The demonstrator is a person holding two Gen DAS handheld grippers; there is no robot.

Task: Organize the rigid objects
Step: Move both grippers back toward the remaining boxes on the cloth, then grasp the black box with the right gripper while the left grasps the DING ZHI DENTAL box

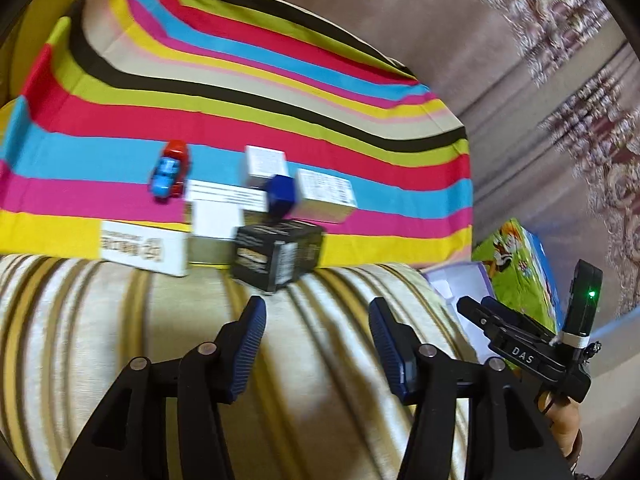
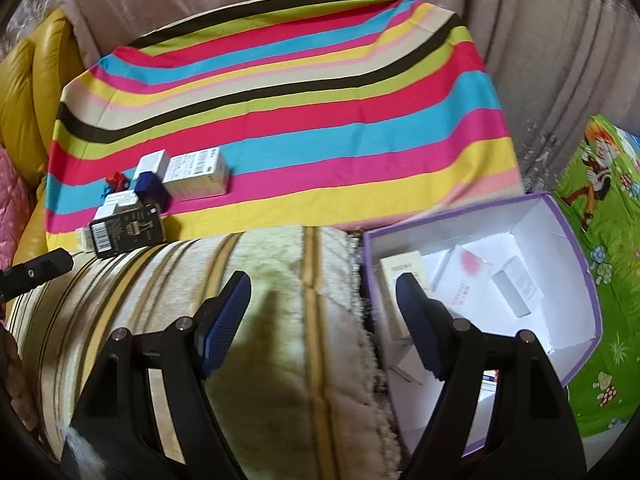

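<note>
On the striped cloth [image 1: 248, 92] lies a cluster of small things: a black box [image 1: 278, 254], a blue cube [image 1: 282, 196], several white boxes [image 1: 326, 194] and a red-and-blue toy car [image 1: 170, 170]. My left gripper [image 1: 316, 316] hovers over the striped cushion just short of the black box, open, nothing between its fingers. My right gripper [image 2: 324, 292] is open and empty too, its right finger over the rim of a purple-edged white box [image 2: 576, 248] that holds several white cartons [image 2: 516, 286]. The same cluster [image 2: 132, 204] shows far left in the right wrist view.
A beige cushion with brown stripes [image 2: 256, 320] lies under both grippers. A green cartoon-print mat [image 2: 600, 216] is on the right, a yellow cushion [image 2: 36, 92] on the left. The right gripper's body [image 1: 532, 352] shows at the left wrist view's right edge.
</note>
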